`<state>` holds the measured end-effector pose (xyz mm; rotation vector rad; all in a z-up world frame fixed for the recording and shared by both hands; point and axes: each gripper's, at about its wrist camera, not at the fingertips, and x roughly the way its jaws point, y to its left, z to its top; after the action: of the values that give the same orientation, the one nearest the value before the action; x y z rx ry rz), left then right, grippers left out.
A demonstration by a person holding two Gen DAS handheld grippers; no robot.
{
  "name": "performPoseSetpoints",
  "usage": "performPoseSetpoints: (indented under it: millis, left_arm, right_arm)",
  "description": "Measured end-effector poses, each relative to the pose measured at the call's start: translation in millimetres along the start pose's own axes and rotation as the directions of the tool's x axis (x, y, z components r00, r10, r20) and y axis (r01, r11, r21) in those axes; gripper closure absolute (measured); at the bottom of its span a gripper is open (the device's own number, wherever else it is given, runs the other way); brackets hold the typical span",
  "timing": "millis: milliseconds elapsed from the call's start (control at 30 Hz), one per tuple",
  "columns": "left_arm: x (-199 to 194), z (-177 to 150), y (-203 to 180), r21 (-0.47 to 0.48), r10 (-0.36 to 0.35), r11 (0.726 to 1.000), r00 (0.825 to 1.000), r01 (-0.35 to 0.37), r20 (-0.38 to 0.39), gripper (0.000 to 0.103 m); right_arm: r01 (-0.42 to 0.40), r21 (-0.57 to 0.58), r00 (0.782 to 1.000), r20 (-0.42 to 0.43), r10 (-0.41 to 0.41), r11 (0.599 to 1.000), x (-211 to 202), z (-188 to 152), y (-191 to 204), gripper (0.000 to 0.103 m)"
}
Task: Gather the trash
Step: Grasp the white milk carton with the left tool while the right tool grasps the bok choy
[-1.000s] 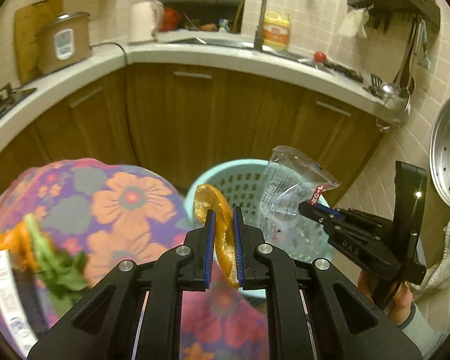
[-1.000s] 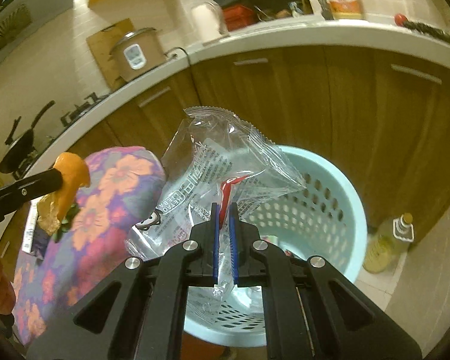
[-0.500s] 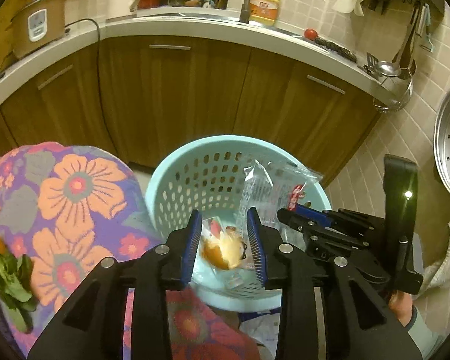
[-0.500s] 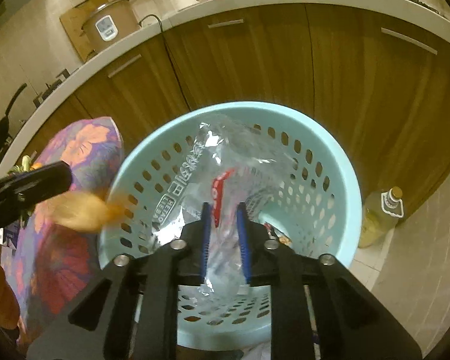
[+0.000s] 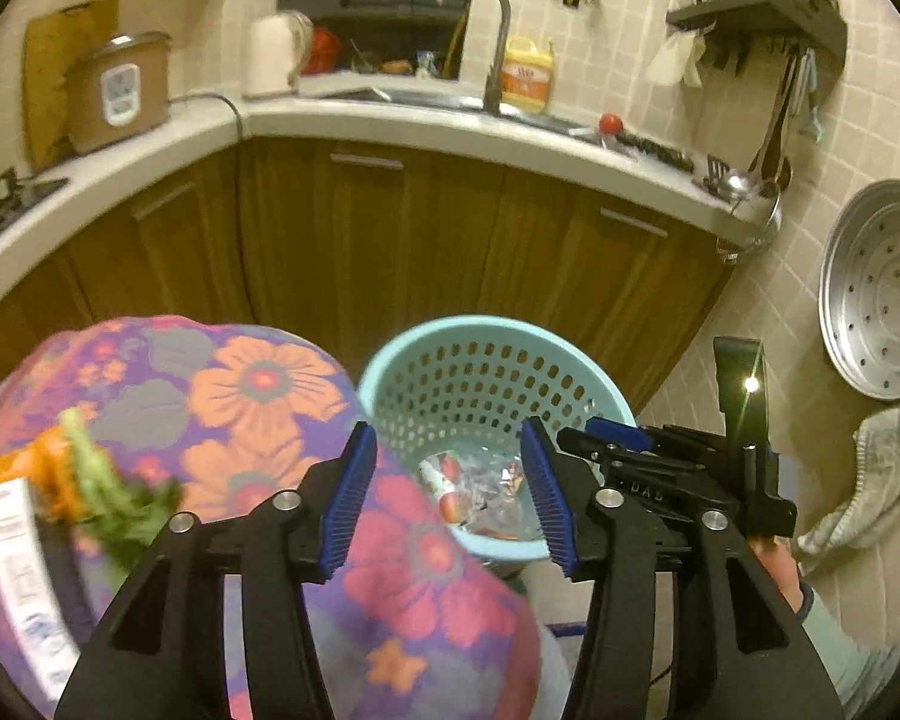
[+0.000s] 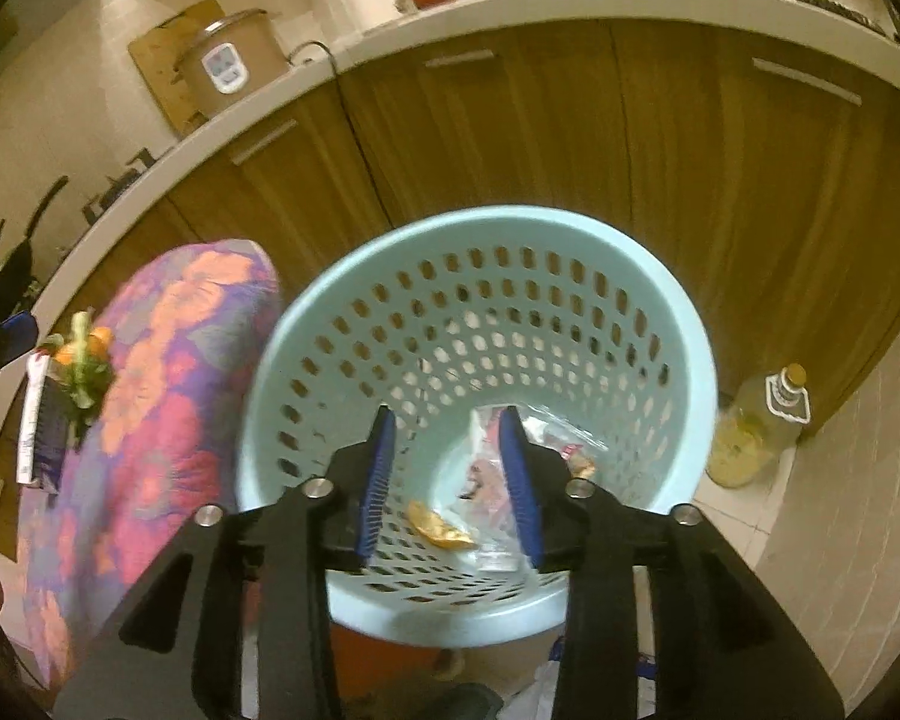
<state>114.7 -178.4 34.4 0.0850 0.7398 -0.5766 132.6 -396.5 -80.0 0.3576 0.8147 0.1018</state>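
Left gripper (image 5: pixel 447 489): blue ribbed pads (image 5: pixel 348 495) spread wide, nothing between them, black plastic arms with silver screws behind. Right gripper (image 6: pixel 447 480): also spread wide and empty, same blue ridged pads (image 6: pixel 375 483), poised just above the mouth of the basket.

Below and between the fingers: light blue plastic waste basket (image 6: pixel 684 324), round, tapering, walls perforated with rows of oval holes. Inside at the bottom: orange peel (image 6: pixel 438 531), curled and pale on the inner side, lying beside a crumpled clear plastic wrapper (image 6: pixel 546 438) with red print. Seen from the left wrist as a heap of clear, red-marked wrapping at the basket floor.

Just left of the basket: round surface under a floral cloth (image 5: pixel 252 384), purple with orange and pink flowers, soft and quilted-looking. On its far left part: leafy green scraps (image 5: pixel 114 492) with orange bits and a white-edged dark packet (image 6: pixel 39 420), blurred.

Beyond: brown wood-grain cabinets (image 5: pixel 390 240) under a pale curved counter. On the tiled floor right of the basket: bottle of yellowish liquid (image 6: pixel 756 426).
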Motion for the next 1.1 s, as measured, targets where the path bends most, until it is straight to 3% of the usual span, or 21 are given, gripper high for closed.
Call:
performPoseSetpoints:
  millis: [267, 500, 767, 967, 1100]
  left_arm:
    - [-71.6, -20.4, 34.0, -0.052, 0.057, 0.997, 0.994, -0.052, 0.093, 0.045]
    - [-109.9, -46.7, 76.2, -0.142, 0.1, 0.987, 0.986, -0.081, 0.13, 0.044]
    - [-139.0, -79.7, 121.9, -0.234, 0.166, 0.964, 0.974, -0.127, 0.156, 0.044]
    - [-158.7, -108.6, 165.0, -0.33, 0.239, 0.929, 0.953, -0.168, 0.188, 0.033]
    - [-154.3, -117.8, 187.2, -0.357, 0.264, 0.914, 0.952, -0.195, 0.156, 0.032]
  right_arm:
    - [-0.065, -0.116, 0.996, 0.05, 0.071, 0.991, -22.8, 1.8, 74.5, 0.059]
    - [-0.124, -0.219, 0.989, 0.051, 0.138, 0.968, -32.5, -7.8, 138.8, 0.059]
    - [-0.182, -0.314, 0.98, 0.024, 0.199, 0.932, -29.7, -23.6, 195.6, 0.059]
    - [-0.209, -0.373, 0.975, -0.002, 0.224, 0.904, -19.6, -33.5, 230.6, 0.059]
    - [-0.23, -0.398, 0.97, -0.025, 0.24, 0.888, -8.7, -34.8, 250.7, 0.059]
